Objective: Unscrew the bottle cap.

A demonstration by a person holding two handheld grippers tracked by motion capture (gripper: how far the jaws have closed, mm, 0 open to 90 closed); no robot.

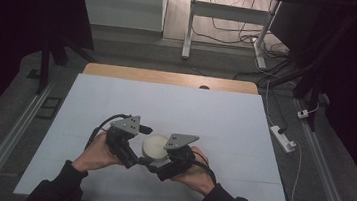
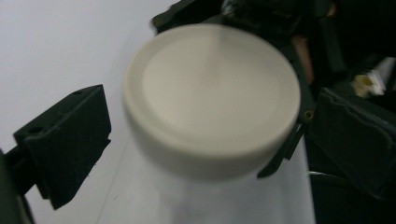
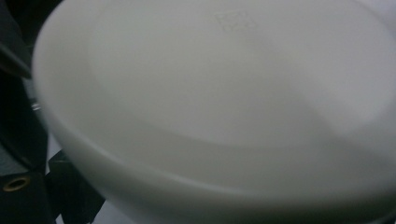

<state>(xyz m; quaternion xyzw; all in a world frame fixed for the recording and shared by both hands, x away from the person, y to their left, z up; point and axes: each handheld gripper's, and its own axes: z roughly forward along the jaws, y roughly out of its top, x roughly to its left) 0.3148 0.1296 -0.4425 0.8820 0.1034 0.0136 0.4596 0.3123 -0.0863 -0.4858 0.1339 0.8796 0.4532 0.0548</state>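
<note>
Lid (image 2: 212, 100) was round, smooth, cream plastic, sitting mid-table between 2 grippers. Left gripper (image 2: 205, 140) gaped wide, touching nothing. Right gripper (image 1: 176, 156): grip hidden behind blurry lid, couldn't tell.

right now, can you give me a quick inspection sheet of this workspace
surface: white sheet over a wooden table, bare apart from the work in hand
job's things: one round cream lid, flat top up, between the two grippers
clutter: nothing seen
grippers: left gripper open, jaws wide of the lid; right gripper close against the lid, grip unclear
cables: black cable loops from the left gripper; floor wires and a power strip to the right
surroundings: dark room, white desk frame beyond the table
</note>
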